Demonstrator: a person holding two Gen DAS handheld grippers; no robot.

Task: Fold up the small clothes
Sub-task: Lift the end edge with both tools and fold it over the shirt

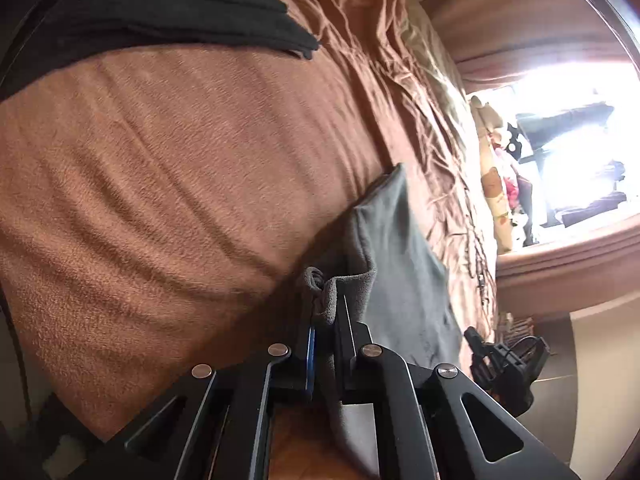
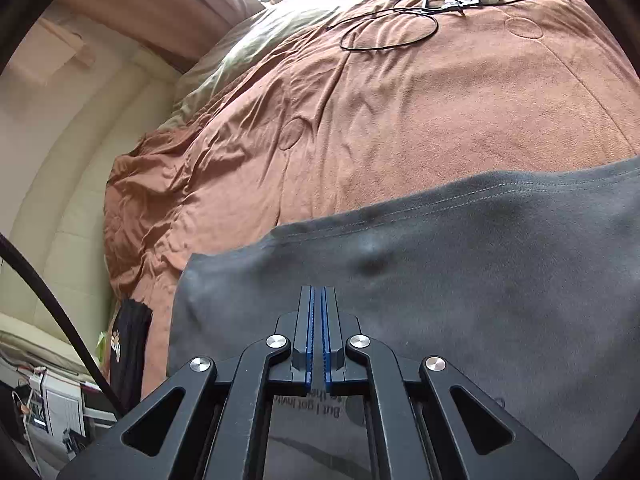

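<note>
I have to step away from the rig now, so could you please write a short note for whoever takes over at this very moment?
Left hand-held gripper: shut on a bunched edge of the grey garment, holding it up off the brown blanket.
Right hand-held gripper: shut, nothing visibly between its pads, poised over the same garment, which lies spread on the blanket in the right wrist view.
A black garment lies further off on the blanket; a loose black cable lies beyond.
Done: one edge picked up. No finished fold shows.
Left: probably carry the held edge across, flatten, then finish folding.
</note>
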